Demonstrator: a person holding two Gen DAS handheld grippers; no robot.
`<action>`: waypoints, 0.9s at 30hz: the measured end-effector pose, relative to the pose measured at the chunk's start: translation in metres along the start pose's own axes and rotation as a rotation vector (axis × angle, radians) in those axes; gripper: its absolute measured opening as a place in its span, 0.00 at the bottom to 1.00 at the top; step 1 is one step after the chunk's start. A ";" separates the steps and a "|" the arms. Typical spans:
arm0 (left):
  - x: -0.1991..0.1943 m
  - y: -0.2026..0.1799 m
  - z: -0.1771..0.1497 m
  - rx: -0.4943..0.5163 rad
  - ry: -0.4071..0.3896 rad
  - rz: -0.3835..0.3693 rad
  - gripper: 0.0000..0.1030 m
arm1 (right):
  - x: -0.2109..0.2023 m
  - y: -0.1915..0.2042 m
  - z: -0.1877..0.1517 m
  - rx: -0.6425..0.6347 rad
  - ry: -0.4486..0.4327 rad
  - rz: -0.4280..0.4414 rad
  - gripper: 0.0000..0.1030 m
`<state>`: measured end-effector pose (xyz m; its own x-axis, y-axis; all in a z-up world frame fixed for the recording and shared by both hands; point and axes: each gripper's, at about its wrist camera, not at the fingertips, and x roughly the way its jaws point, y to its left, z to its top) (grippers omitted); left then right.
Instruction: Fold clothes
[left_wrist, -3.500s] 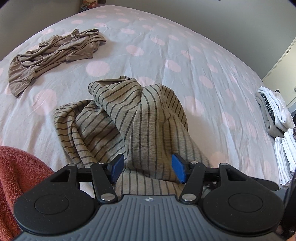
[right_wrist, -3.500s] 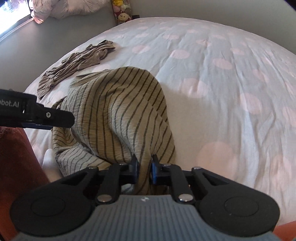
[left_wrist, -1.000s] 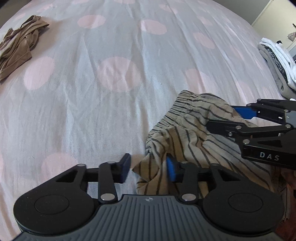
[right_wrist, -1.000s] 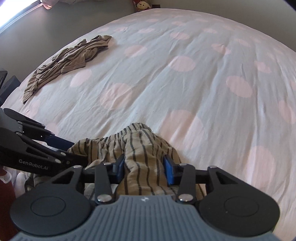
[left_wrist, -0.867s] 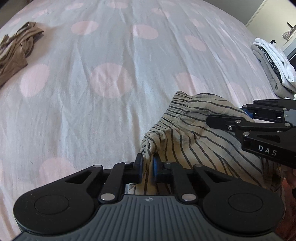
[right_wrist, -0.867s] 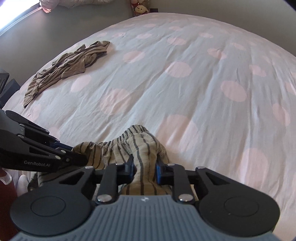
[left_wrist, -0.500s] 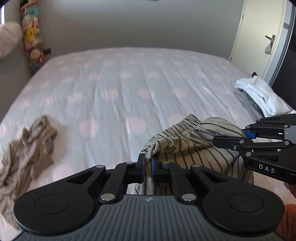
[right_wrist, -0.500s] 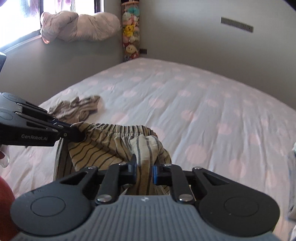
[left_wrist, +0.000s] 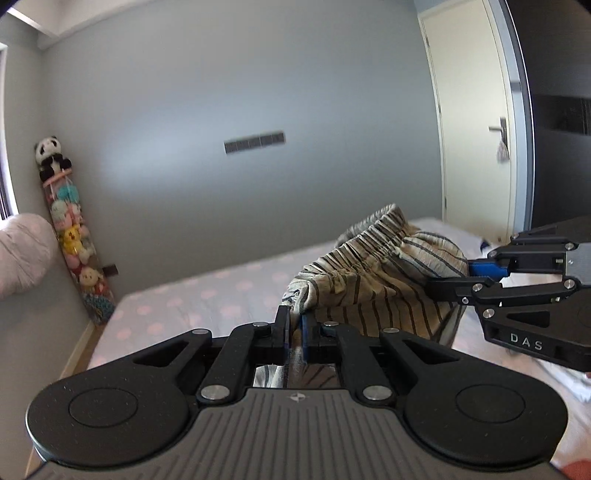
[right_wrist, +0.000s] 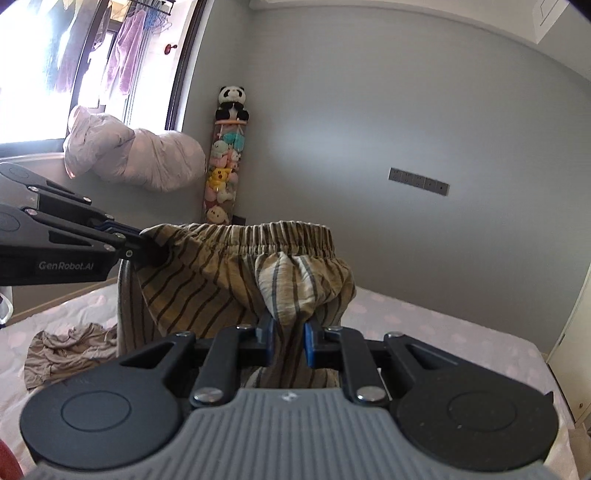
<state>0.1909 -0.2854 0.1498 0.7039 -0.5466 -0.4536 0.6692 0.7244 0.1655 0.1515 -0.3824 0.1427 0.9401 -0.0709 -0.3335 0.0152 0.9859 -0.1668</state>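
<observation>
L wrist view: left tool (left_wrist: 294, 334) clenched on a thin pinch of the striped shorts (left_wrist: 373, 291); pads nearly meet, cloth between them. Elastic waistband gathered, garment held up above the bed (left_wrist: 207, 299), hanging to the R. Right tool (left_wrist: 471, 277) enters from R edge, body cut off by frame, tips buried in fabric. Bed blurred; lower part of shorts hidden behind tool body. Door (left_wrist: 476, 122) at R. Soft toy column (left_wrist: 75, 236) in L corner.

R wrist view: right tool (right_wrist: 288, 341) grasping a thick bunch of the shorts (right_wrist: 207, 284), pads pressed on either side. Waistband stretched level between both tools. Left tool (right_wrist: 138, 251) comes in from L, tips covered by cloth. Brown garment (right_wrist: 70, 347) crumpled on bed (right_wrist: 443, 332), partly hidden by shorts. Window (right_wrist: 55, 66) overexposed, detail lost.
</observation>
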 end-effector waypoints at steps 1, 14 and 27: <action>0.007 -0.002 -0.014 -0.003 0.037 -0.011 0.04 | 0.004 0.003 -0.012 0.002 0.028 0.006 0.17; 0.049 -0.044 -0.215 -0.018 0.502 -0.211 0.05 | 0.010 0.058 -0.219 0.200 0.447 0.124 0.17; 0.000 -0.060 -0.250 -0.062 0.557 -0.279 0.53 | -0.038 0.077 -0.272 0.314 0.538 0.146 0.43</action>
<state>0.0915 -0.2238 -0.0793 0.2634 -0.4298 -0.8636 0.7834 0.6177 -0.0685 0.0238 -0.3451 -0.1100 0.6385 0.0814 -0.7653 0.0761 0.9828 0.1680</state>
